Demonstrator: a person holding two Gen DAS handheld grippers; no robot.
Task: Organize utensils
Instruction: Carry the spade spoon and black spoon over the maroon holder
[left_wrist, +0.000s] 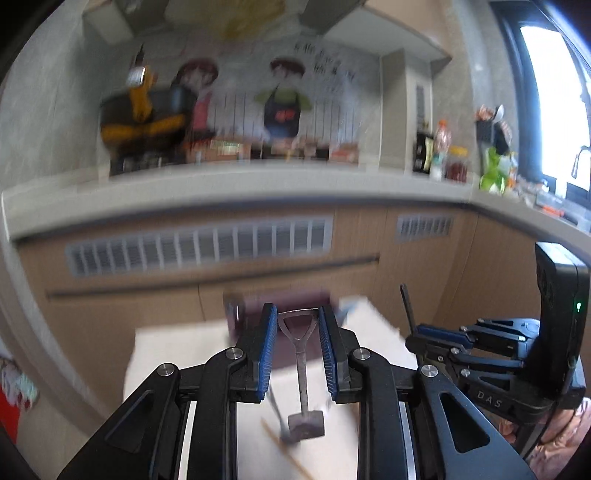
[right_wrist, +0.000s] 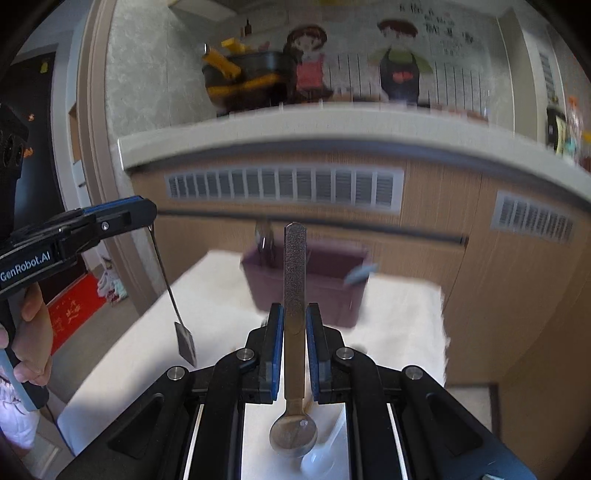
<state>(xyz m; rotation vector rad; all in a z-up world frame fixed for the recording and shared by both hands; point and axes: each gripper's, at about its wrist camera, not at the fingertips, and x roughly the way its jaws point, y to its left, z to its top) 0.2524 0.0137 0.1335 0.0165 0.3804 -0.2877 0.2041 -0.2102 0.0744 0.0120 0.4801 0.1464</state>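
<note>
Left gripper: jaws closed on a small shovel-shaped metal utensil, its D-handle between the blue pads, blade hanging toward 6 o'clock
Right gripper: jaws clamped on a metal spoon, handle toward 12 o'clock, bowl toward 6 o'clock
Left hand: bare, wrapped round the grip at 9 o'clock in the right wrist view
Relative pose: grippers side by side, apart

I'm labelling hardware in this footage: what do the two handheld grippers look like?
Both the left gripper and the right gripper are black linkages with silver pivot bolts and ribbed blue pads. White lettering marks their sides: GenRobot.AI and DAS. A green indicator light glows on the right one.
</note>
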